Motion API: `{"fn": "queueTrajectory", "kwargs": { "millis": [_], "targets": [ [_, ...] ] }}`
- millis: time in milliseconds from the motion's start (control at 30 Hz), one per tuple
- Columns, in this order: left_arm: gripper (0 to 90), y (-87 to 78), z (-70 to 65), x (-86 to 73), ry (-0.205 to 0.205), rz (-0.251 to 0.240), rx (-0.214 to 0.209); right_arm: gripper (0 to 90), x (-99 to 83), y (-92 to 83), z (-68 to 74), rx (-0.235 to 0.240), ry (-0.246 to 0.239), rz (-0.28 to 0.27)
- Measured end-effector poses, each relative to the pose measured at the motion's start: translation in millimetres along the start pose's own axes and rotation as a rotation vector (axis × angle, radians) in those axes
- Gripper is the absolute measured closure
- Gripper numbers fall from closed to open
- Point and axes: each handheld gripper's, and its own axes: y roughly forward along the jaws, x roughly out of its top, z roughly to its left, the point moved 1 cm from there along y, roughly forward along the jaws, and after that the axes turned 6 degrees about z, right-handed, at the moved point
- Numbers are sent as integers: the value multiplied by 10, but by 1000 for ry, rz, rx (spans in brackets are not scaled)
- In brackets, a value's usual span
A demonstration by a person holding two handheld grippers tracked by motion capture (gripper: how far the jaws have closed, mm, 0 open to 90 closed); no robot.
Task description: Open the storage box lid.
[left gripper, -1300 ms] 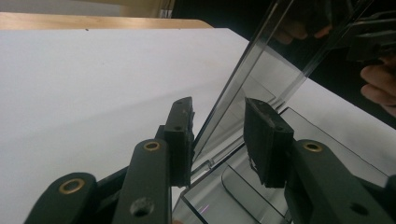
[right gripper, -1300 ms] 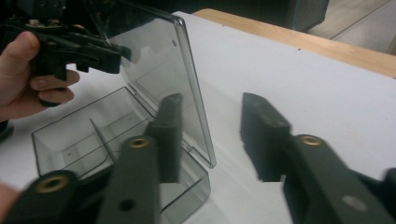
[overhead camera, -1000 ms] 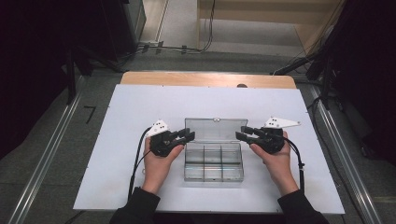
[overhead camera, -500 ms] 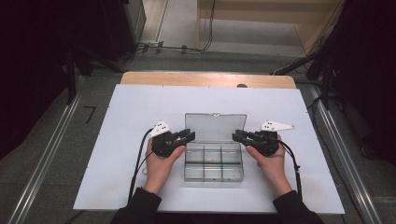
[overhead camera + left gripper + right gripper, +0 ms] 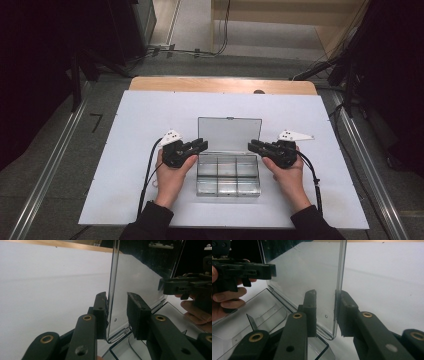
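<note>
A clear plastic compartment box (image 5: pixel 227 176) sits on the white board with its lid (image 5: pixel 229 132) standing upright. My left gripper (image 5: pixel 202 145) is at the lid's left edge and my right gripper (image 5: pixel 252 146) at its right edge. In the left gripper view the lid's edge (image 5: pixel 113 277) stands between the jaws (image 5: pixel 117 305), touching one pad, with a gap to the other. In the right gripper view the lid (image 5: pixel 312 267) also sits between the jaws (image 5: pixel 325 305), against one pad only. Both pairs of jaws have just been closing around the lid.
The white board (image 5: pixel 140 125) lies on a wooden table whose far edge (image 5: pixel 220 85) shows behind it. Metal rails run along both sides of the floor. Cables (image 5: pixel 185 50) lie on the floor beyond the table. The box's compartments look empty.
My right gripper has moved left, inward to the lid's right edge, so its jaws now straddle it. The left gripper has stayed at the lid's left edge.
</note>
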Motion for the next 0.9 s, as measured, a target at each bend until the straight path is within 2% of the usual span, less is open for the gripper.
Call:
{"fn": "queueTrajectory", "kwargs": {
  "millis": [233,500,667,900],
  "targets": [
    [710,-35,11,-8,-19,9,3,698,-20,13,41,4,38,4],
    [719,-61,22,-15,-34,28,-11,716,-41,5,40,48,56,25],
    [722,-58,31,-27,-49,24,-13,698,-49,20,39,34,50,19],
    [699,-21,35,-39,-57,31,7,656,-71,62,36,18,43,7]
  ]
}}
